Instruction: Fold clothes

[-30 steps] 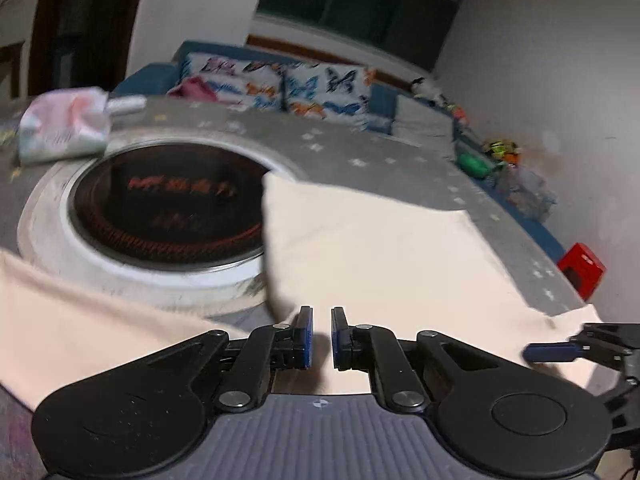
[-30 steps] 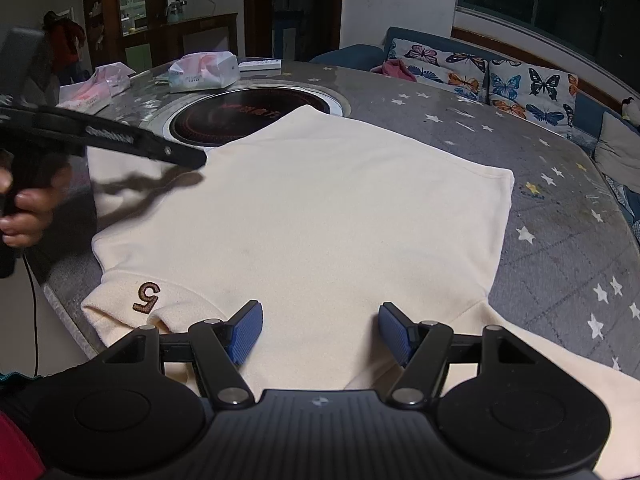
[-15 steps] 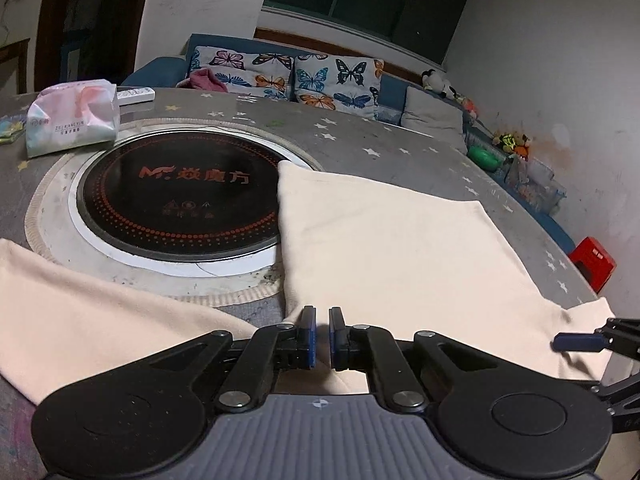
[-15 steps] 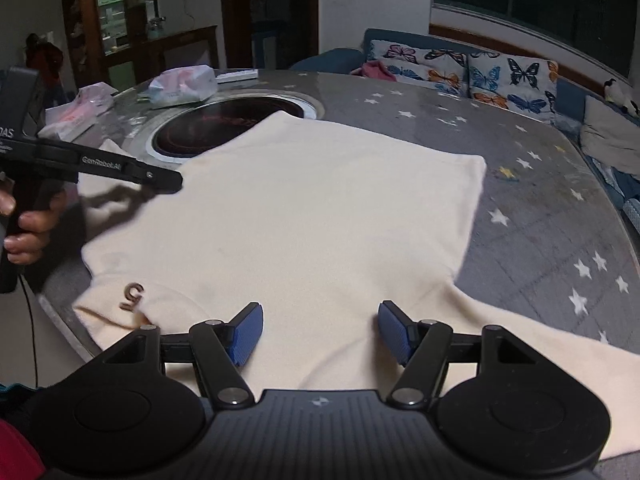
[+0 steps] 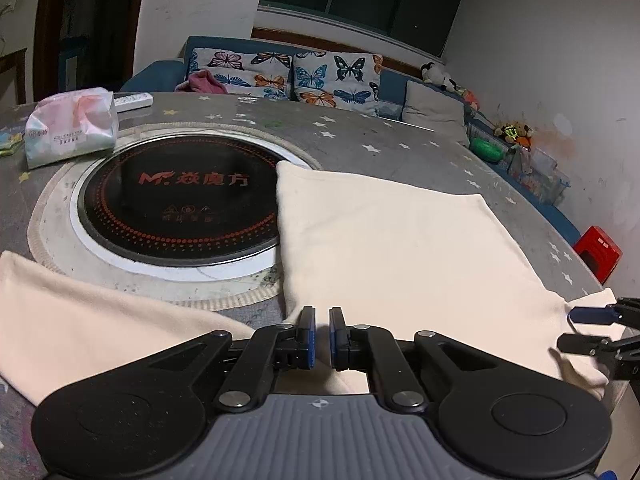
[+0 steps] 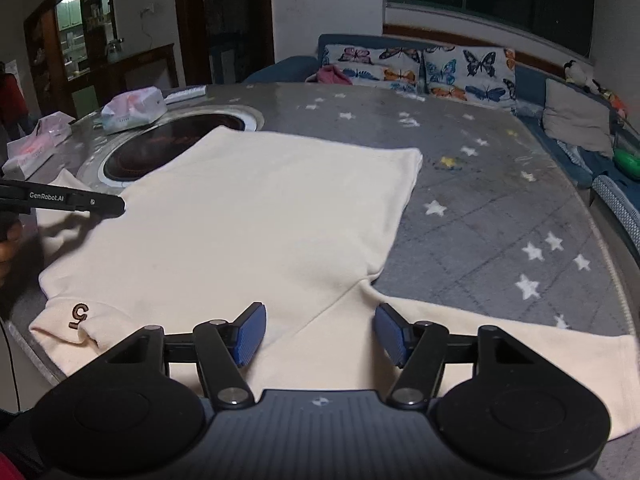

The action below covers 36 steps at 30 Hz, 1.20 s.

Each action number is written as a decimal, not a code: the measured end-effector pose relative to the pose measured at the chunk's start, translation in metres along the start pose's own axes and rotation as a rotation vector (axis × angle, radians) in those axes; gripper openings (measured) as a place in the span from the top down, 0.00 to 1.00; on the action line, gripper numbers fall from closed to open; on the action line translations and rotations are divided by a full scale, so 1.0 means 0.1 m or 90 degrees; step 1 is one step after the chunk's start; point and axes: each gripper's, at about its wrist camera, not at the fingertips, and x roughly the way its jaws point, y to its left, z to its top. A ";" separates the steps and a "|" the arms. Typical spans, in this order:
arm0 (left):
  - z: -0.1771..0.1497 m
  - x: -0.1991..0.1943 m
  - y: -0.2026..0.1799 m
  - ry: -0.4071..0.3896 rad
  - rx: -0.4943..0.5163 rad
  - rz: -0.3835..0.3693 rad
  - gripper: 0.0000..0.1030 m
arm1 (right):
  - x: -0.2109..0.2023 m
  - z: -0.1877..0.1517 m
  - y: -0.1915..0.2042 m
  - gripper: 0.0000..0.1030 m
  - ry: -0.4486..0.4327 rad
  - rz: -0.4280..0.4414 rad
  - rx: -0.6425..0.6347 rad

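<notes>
The cream sweatshirt [image 6: 248, 216] lies flat at the desk's [image 6: 500, 208] near edge, no fold yet made, left gripper [image 5: 322, 334] jaws clenched empty, right gripper [image 6: 320, 334] jaws closing around nothing.

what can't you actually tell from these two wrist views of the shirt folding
- Left gripper: whether its nearly shut pads pinch the cream shirt; its own body hides the cloth below.
- The shirt's near hem and neckline: covered by the right gripper body in the right wrist view.
- Right sleeve end: cut off by the frame edge.
- Tissue pack small print: too small to read.
</notes>
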 end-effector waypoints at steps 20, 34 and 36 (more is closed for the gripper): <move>-0.24 -0.14 -1.16 0.019 0.193 -0.175 0.83 | -0.38 -0.37 0.03 0.40 0.035 -0.039 -0.047; -0.47 0.00 -1.77 0.057 0.304 -0.258 0.84 | -0.55 -0.48 -0.56 0.41 0.017 -0.153 0.059; -0.52 0.02 -1.82 0.065 0.318 -0.261 0.84 | -0.55 -0.52 -0.70 0.42 0.019 -0.179 0.083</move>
